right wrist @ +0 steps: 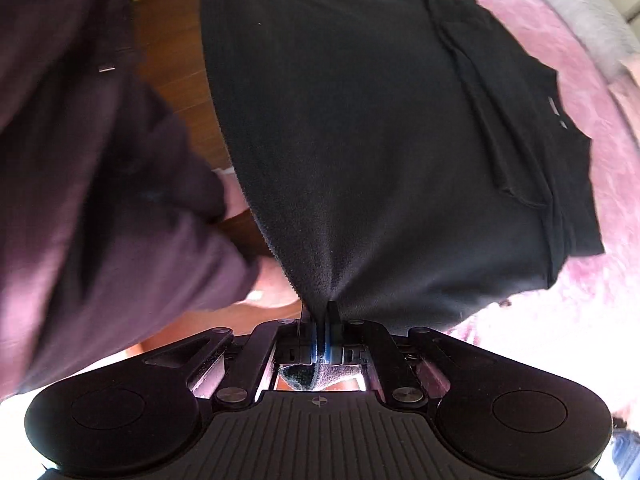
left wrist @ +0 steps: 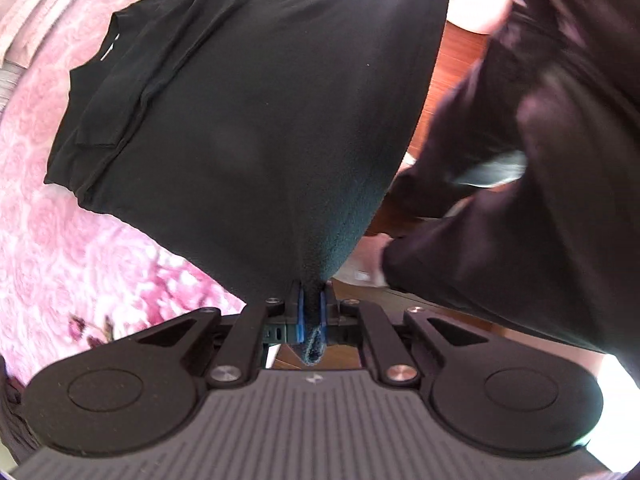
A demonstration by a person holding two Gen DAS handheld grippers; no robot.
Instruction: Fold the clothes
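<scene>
Presently, both tongs, left gripper (left wrist: 310,316) and right gripper (right wrist: 320,338), are clamped tight on the near hem corners of the black fleece-knit shirt (left wrist: 248,128). Its length runs away from them onto the pink rose-patterned blanket (left wrist: 60,220), collar farthest.

Black fleece top (left wrist: 260,128), sleeves folded in over the back, is held up by its hem corners, collar end lying flat on pink bed (left wrist: 80,248), fabric stretched taut.
</scene>
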